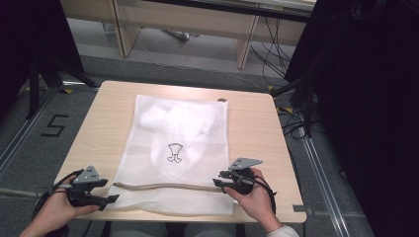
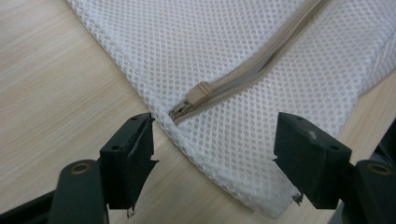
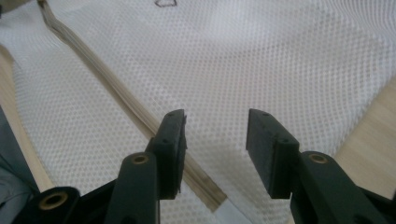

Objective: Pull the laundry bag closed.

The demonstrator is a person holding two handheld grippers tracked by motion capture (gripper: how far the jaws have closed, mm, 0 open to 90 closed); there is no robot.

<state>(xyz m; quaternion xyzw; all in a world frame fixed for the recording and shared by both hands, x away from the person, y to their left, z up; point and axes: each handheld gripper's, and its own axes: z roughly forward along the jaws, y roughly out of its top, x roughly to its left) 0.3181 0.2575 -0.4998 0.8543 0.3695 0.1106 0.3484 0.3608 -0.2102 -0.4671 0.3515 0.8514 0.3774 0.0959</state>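
A white mesh bag (image 1: 148, 148) lies flat on the wooden table (image 1: 99, 128), with a white garment (image 1: 173, 123) bearing a small black drawing inside it. A beige zipper (image 1: 168, 186) runs along the bag's near edge. My left gripper (image 1: 112, 199) rests at the bag's near left corner. Its jaws are open around that corner, and the zipper slider (image 2: 201, 92) lies just ahead of the left gripper (image 2: 212, 135). My right gripper (image 1: 217, 183) sits at the zipper's right end, and the right gripper (image 3: 215, 126) is open over the mesh (image 3: 280, 60). The zipper tape (image 3: 116, 98) passes under one jaw.
A small dark round object (image 1: 222, 100) lies at the table's far edge. The floor at the left carries a painted "5" (image 1: 53, 126). Cables (image 1: 276, 54) trail on the floor at the back right, and dark curtains (image 1: 365, 98) hang at the right.
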